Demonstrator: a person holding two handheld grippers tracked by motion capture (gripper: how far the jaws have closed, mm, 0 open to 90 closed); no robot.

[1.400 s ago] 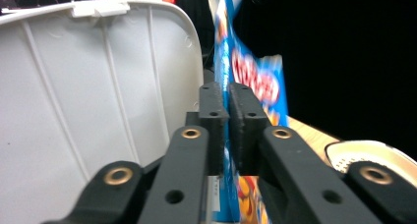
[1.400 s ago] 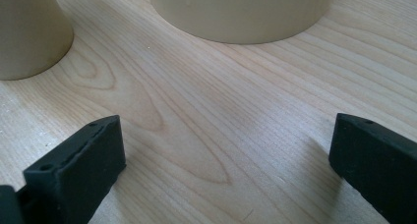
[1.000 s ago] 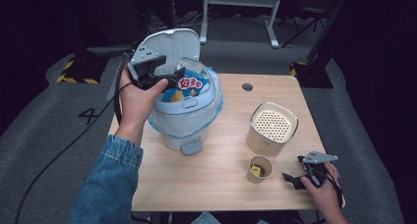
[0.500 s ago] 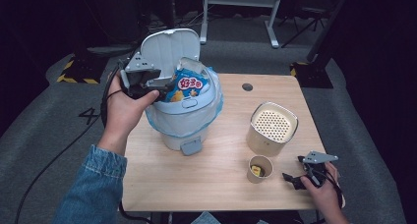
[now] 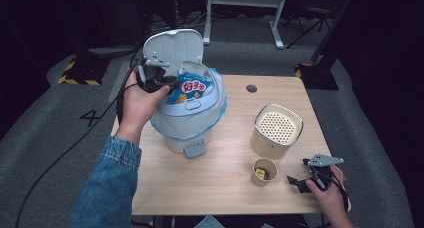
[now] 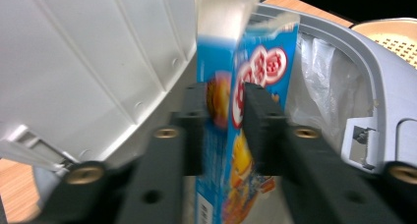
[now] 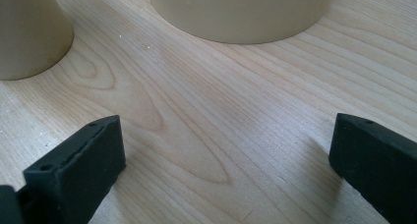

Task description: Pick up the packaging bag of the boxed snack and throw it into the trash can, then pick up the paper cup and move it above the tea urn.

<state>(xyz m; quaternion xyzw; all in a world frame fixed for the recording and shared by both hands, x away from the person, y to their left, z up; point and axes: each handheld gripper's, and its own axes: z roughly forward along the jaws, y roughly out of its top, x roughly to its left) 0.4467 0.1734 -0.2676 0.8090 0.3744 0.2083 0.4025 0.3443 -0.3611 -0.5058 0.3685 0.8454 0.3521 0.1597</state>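
At far left, the left gripper [image 6: 230, 111] pinches a blue printed snack packet [image 5: 187, 89] over the open, bag-lined white plastic bin [image 5: 187, 120], not yet released; the right gripper [image 7: 226, 150] rests open near right.

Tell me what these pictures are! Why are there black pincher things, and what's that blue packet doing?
A person sits at a wooden table and holds a tool in each hand, a bit like kitchen tongs. The big picture comes from a camera up high. The other two come from small cameras riding on each pair of tongs, looking along their black jaws.

The left tongs are squeezed shut on a blue snack packet, holding it at the mouth of a white bin with its lid flipped up and a plastic bag inside.

The right tongs are open, low over the table and holding nothing. Near them stand a small paper cup and a cream container with a holey top.
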